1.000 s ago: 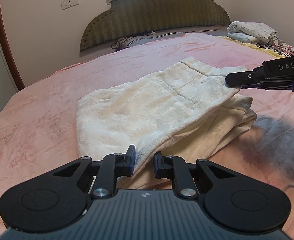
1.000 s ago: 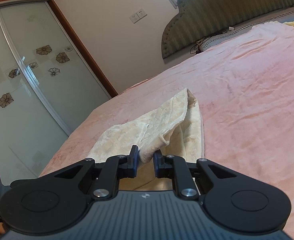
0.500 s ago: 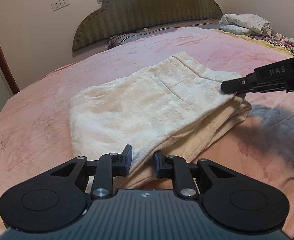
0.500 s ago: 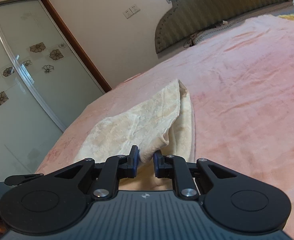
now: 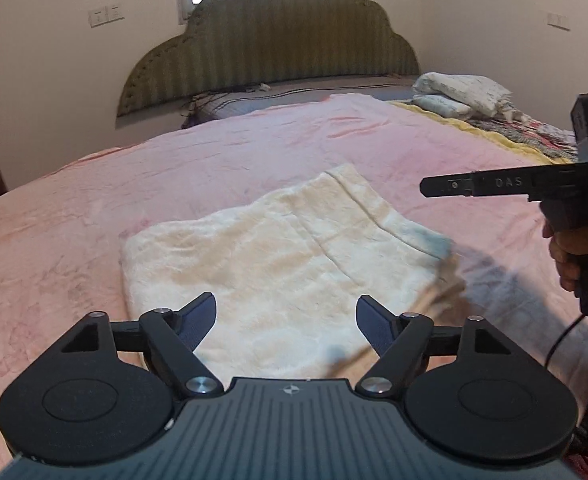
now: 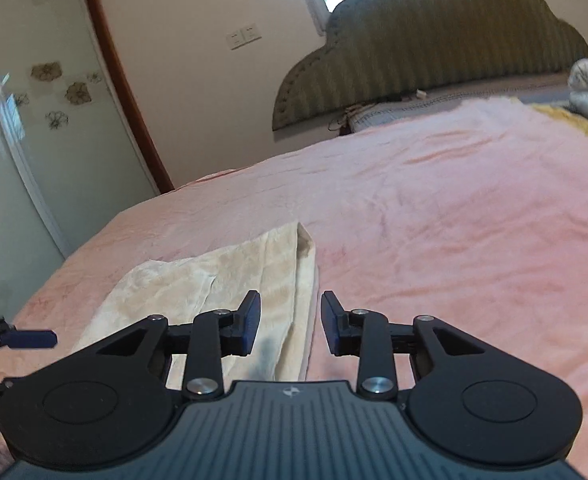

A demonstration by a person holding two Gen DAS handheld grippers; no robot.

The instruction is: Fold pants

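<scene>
On the bed: cream fleece pants (image 5: 278, 264) folded flat on pink blanket (image 5: 94, 208)
Left gripper (image 5: 286, 316): wide, empty
Right gripper (image 6: 290, 322): parted, empty

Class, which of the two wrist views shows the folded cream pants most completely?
The left wrist view: the cream pants lie nearly whole on the pink blanket, ahead of the open left gripper. The right wrist view shows only a slanted part, partly hidden behind the right gripper.
</scene>
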